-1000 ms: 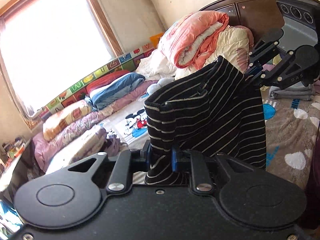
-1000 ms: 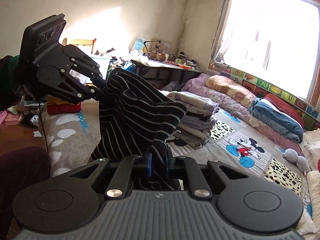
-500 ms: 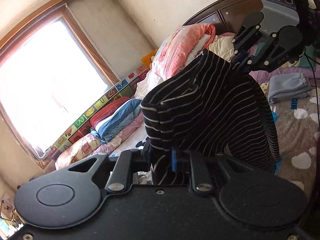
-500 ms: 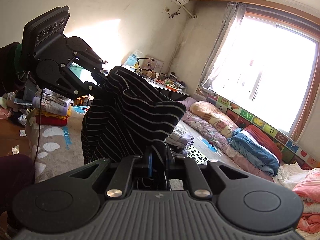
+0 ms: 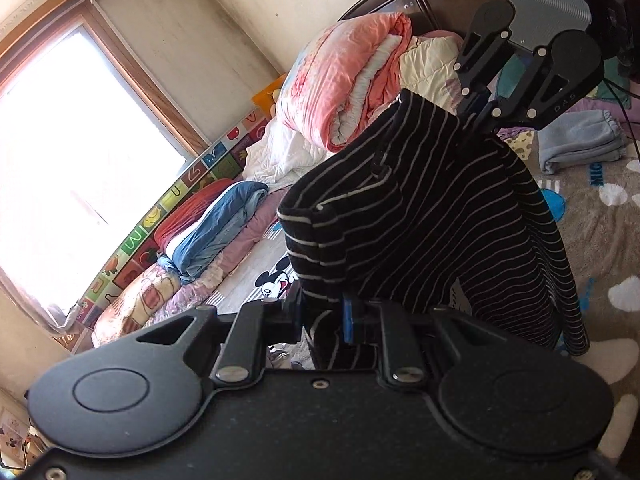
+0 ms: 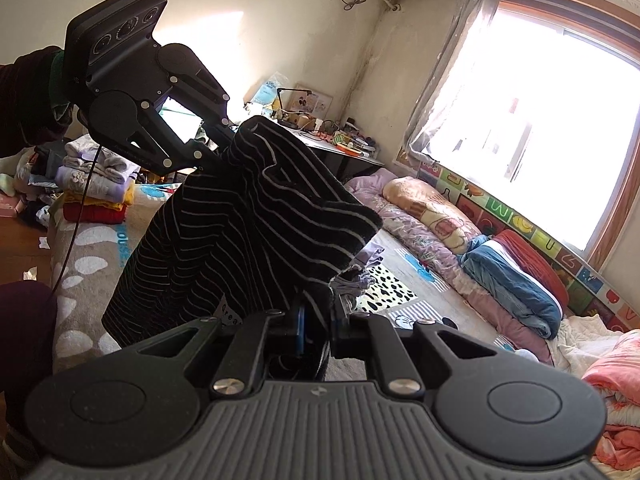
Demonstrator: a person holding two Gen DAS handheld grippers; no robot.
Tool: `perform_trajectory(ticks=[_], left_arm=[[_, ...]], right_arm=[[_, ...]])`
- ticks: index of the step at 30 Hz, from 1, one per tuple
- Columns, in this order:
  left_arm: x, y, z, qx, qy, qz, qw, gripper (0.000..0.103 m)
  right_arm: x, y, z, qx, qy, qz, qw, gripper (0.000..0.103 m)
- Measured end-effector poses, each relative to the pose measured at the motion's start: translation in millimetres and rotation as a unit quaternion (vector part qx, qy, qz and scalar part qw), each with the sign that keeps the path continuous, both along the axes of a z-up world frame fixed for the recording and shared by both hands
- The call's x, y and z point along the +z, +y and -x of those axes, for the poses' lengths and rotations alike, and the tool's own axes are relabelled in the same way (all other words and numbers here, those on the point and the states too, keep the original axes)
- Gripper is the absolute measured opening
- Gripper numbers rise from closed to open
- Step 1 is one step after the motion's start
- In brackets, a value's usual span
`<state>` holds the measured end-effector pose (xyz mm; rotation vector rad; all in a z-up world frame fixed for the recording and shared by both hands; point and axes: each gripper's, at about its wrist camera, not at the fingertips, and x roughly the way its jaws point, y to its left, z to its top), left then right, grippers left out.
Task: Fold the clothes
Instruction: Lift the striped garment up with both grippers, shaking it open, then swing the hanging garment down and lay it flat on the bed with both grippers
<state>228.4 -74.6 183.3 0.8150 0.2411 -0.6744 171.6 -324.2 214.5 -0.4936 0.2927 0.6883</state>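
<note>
Striped top (image 5: 432,216), black with thin pale lines, hangs in the air above the bed (image 6: 404,276), pinched at two points along its upper edge. The left gripper (image 5: 324,312) is clenched on a bunched end of the cloth; the right gripper (image 6: 316,328) is clamped on the other end. In the left wrist view the right gripper (image 5: 480,120) bites the fabric at upper right, so the held edge runs as a ridge rising from the near jaws to the far ones, and the rest of the top drapes down from that ridge toward the grey blanket (image 5: 608,240) with white spots. Seen from the right wrist, the left gripper (image 6: 212,156) sits at upper left, and the cloth falls as a broad sheet below it. Beyond lie a rolled pink quilt (image 5: 348,80), a blue quilt (image 6: 516,284) along the window (image 6: 540,120), and a stack of folded clothes (image 6: 96,188) at the bed's far end.
</note>
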Motion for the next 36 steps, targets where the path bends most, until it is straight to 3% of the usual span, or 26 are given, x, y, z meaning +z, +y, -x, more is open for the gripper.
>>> perform_trajectory(ticks=[4,7,13,17,21,25,31,36], left_arm=[[-3.8,-16.0,-52.1,0.007,-0.008,-0.009,0.9999,0.018],[-2.5,-26.1,-90.6,0.023,-0.036,-0.01,0.999,0.018],[6.2,-42.9,-150.2,0.053,-0.102,0.016,0.9932,0.018],[-17.5,-48.9,-170.2,0.069,-0.13,0.015,0.989,0.018],[-75.0,-50.0,-157.7,0.051,-0.131,-0.024,0.9898,0.018],[-132.8,-44.4,-118.1,0.006,-0.103,-0.052,0.9933,0.018],[-194.9,-41.0,-56.1,-0.034,-0.061,-0.083,0.9941,0.017],[-238.0,-33.5,-7.4,-0.051,-0.054,-0.108,0.9914,0.017]], right_arm=[[-6.4,-2.5,-39.6,-0.017,0.001,0.013,1.0,0.012],[-7.9,-6.0,-75.7,-0.036,-0.01,0.022,0.999,0.012],[-1.2,-9.2,-143.8,-0.087,-0.066,0.037,0.993,0.012],[-8.6,-5.4,-171.3,-0.114,-0.109,0.051,0.986,0.012],[-48.0,2.9,-179.3,-0.115,-0.111,0.086,0.983,0.012],[-115.7,17.9,-161.8,-0.078,-0.069,0.13,0.986,0.012],[-212.8,50.2,-96.5,-0.003,-0.007,0.203,0.979,0.011],[-254.9,67.8,-43.3,0.023,0.015,0.223,0.974,0.011]])
